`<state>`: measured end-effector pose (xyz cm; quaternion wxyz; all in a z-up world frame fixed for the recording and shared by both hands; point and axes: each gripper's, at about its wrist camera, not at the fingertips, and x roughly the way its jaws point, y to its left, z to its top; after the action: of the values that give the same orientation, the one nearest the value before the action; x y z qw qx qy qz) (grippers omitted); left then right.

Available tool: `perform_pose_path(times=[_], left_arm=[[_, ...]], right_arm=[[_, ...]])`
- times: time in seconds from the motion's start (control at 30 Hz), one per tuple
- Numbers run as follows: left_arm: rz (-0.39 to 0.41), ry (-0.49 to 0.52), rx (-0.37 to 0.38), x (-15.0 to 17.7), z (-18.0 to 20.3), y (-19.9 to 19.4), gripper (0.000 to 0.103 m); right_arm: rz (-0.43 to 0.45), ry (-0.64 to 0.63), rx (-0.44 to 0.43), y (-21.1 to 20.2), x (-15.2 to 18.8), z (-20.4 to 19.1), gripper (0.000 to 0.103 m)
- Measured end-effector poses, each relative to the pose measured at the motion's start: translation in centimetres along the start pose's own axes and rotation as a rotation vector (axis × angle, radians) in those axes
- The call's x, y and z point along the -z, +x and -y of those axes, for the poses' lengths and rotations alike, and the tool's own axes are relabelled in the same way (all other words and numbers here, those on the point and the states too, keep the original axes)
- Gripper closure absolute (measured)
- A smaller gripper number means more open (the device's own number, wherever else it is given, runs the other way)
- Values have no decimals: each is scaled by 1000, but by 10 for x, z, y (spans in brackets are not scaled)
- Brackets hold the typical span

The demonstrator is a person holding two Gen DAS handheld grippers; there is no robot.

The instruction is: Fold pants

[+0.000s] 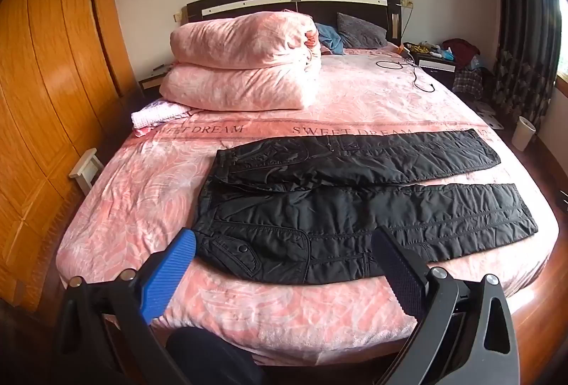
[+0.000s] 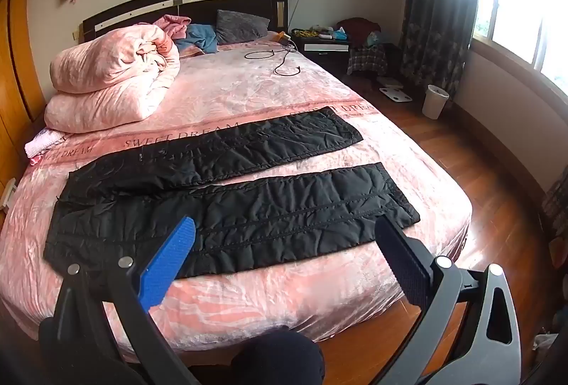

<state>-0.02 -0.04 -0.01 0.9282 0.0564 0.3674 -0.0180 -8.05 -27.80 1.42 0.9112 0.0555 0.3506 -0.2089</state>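
Black quilted pants (image 1: 340, 204) lie spread flat across the foot of the pink bed (image 1: 355, 93), waist to the left, both legs running right with a gap between them. They also show in the right wrist view (image 2: 227, 200). My left gripper (image 1: 284, 243) is open and empty, held above the bed's near edge, over the waist end. My right gripper (image 2: 284, 232) is open and empty, held above the near leg. Neither gripper touches the pants.
A folded pink duvet (image 1: 245, 61) lies on the bed's far left, with a small pink cloth (image 1: 156, 115) beside it. A black cable (image 1: 411, 69) lies near the pillows. A wooden wardrobe (image 1: 46, 72) stands left. A white bin (image 2: 435, 101) stands on the wooden floor right.
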Motion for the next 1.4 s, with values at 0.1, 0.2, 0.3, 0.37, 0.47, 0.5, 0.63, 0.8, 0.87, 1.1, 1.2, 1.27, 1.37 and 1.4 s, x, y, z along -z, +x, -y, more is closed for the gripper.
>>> perform_pose_path(times=[0.1,0.2,0.3,0.37,0.47,0.5,0.63,0.8,0.87,1.1,1.2,1.27,1.37,1.4], left_arm=[[7,-3,7,0,0,-1,4],[7,3,7,2,-2,2,4],[5,1,6,1,-3,-2,4],[4,1,2,-1,2,-2,4],[1,3,4,-1,4,-2,4],[1,3,5,-1,4,-2,4],[2,3,10,0,3,-2,4],[-1,1,16,0,1,-1,4],[0,2,13,1,2,-2,4],[-6,-8,20,2,0,2,4],[-7,-8,20,2,0,3,4],[-7,-8,23,2,0,3,4],[-7,-10,22,3,0,3,4],[-7,-10,22,3,1,3,4]], right_arm=[[-8,-6,5,0,-1,-1,2],[-9,-6,7,0,-3,-2,2],[-6,-9,10,0,-5,-3,2],[-2,-7,9,0,-4,-1,2],[-3,-8,9,2,-5,-1,2],[-3,-11,11,2,-5,-2,2],[-2,-9,10,0,1,1,2],[-4,-10,10,2,1,2,2],[-9,-9,11,4,3,3,2],[-10,-10,14,5,4,3,2],[-11,-12,15,5,4,3,2],[-16,-9,17,8,4,6,2],[-16,-9,17,9,5,6,2],[-17,-10,17,10,5,7,2]])
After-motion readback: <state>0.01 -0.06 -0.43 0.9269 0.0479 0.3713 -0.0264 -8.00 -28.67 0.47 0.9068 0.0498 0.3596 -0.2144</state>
